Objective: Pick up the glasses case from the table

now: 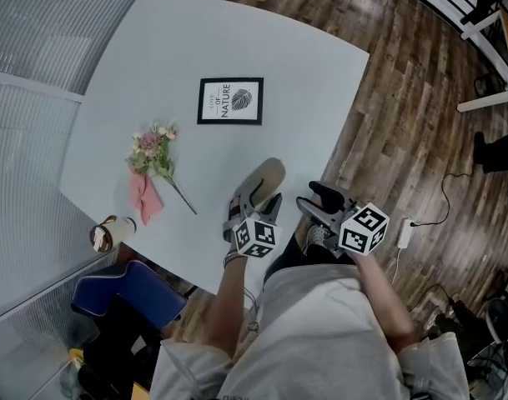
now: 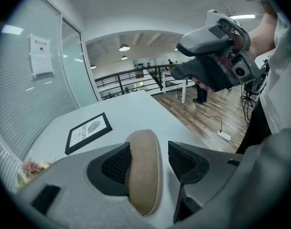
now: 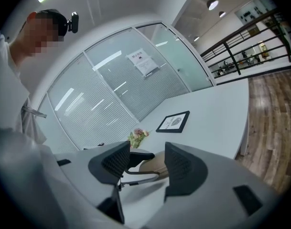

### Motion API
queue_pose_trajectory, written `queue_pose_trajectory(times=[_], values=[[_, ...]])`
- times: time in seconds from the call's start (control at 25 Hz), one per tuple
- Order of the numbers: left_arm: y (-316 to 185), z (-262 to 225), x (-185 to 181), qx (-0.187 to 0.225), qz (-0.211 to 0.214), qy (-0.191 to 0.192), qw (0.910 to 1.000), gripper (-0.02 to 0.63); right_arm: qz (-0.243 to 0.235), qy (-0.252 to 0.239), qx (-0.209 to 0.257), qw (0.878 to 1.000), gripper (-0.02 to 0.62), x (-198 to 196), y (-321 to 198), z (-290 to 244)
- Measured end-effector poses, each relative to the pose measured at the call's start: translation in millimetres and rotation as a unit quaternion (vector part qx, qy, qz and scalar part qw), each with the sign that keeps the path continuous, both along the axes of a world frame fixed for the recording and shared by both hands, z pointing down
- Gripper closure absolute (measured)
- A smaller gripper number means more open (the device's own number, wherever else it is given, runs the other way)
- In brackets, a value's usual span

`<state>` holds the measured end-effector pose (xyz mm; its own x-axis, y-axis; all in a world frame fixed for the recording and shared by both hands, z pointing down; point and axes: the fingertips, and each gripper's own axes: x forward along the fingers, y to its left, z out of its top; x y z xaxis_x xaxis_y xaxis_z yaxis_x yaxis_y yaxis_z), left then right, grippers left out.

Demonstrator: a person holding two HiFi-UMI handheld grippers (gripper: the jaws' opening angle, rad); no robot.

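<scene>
Head view, looking steeply down: a pale table [image 1: 170,48] fills the upper left of the frame, with dark wooden floor [image 1: 404,82] to its right. The tan glasses case [image 1: 269,176] lies near the table's lower right edge. The left gripper [image 1: 255,200] straddles it, and the far end of the case sticks out beyond the jaws. The right gripper [image 1: 322,205] hangs just to the right, at the table's edge.

Only this view shows the whole tabletop:
- a black-framed print [image 1: 230,101] at centre
- a small bunch of flowers [image 1: 153,150] left of the case, with a pink cloth [image 1: 143,197] below it
- a small container [image 1: 112,233] at the lower left edge
- a blue chair [image 1: 124,294] beneath the table

The left gripper view shows the hold up close. The case stands between the open jaws. One ribbed pad [image 2: 117,163] is against it, and the other pad [image 2: 182,160] is a thin gap away. The right gripper shows at the upper right of this view, in a hand [image 2: 238,42].

In the right gripper view the jaws stand apart. Through the gap, the left gripper's black jaw tip and the end of the case show further off. Behind them is a glass partition with a paper notice [image 3: 143,63].
</scene>
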<state>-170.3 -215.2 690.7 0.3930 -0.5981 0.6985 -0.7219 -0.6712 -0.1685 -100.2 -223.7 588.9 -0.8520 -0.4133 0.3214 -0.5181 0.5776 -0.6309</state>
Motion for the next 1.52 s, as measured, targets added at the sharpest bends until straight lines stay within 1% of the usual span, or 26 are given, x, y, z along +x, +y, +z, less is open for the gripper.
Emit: queue_pose_trajectory(times=[0.16, 0.28, 0.4, 0.68, 0.8, 1.08, 1.28, 1.52], values=[[-6.1, 0.5, -9.5, 0.003, 0.003, -0.013, 0.9999, 0.365, -0.015, 0.003, 0.001, 1.000, 0.370, -18.8, -4.7, 6.0], [-7.8, 2.6, -8.4, 0.004, 0.011, -0.012, 0.9999, 0.362, -0.014, 0.006, -0.005, 1.000, 0.370, -23.3, -6.6, 14.0], [-10.3, 5.6, -16.4, 0.003, 0.015, -0.021, 0.9997, 0.356, -0.019, 0.011, -0.010, 1.000, 0.370, -35.0, -8.6, 25.0], [-17.2, 8.2, -22.0, 0.009, 0.018, -0.039, 0.9991, 0.345, -0.037, 0.026, 0.001, 0.999, 0.370, -51.6, -13.9, 25.6], [-20.1, 10.2, -27.7, 0.008, 0.018, -0.044, 0.9988, 0.336, -0.038, 0.029, 0.005, 0.999, 0.370, -58.2, -16.8, 24.5], [-28.0, 15.5, -34.3, 0.006, 0.024, -0.066, 0.9975, 0.324, -0.030, 0.033, 0.012, 0.999, 0.370, -55.7, -19.1, 22.1], [-33.5, 18.4, -39.7, 0.005, 0.024, -0.068, 0.9974, 0.321, -0.024, 0.038, 0.014, 0.999, 0.370, -50.9, -16.1, 22.1], [-39.9, 23.6, -46.4, 0.007, 0.020, -0.081, 0.9965, 0.322, -0.008, 0.028, 0.007, 1.000, 0.370, -44.6, -9.7, 23.7]])
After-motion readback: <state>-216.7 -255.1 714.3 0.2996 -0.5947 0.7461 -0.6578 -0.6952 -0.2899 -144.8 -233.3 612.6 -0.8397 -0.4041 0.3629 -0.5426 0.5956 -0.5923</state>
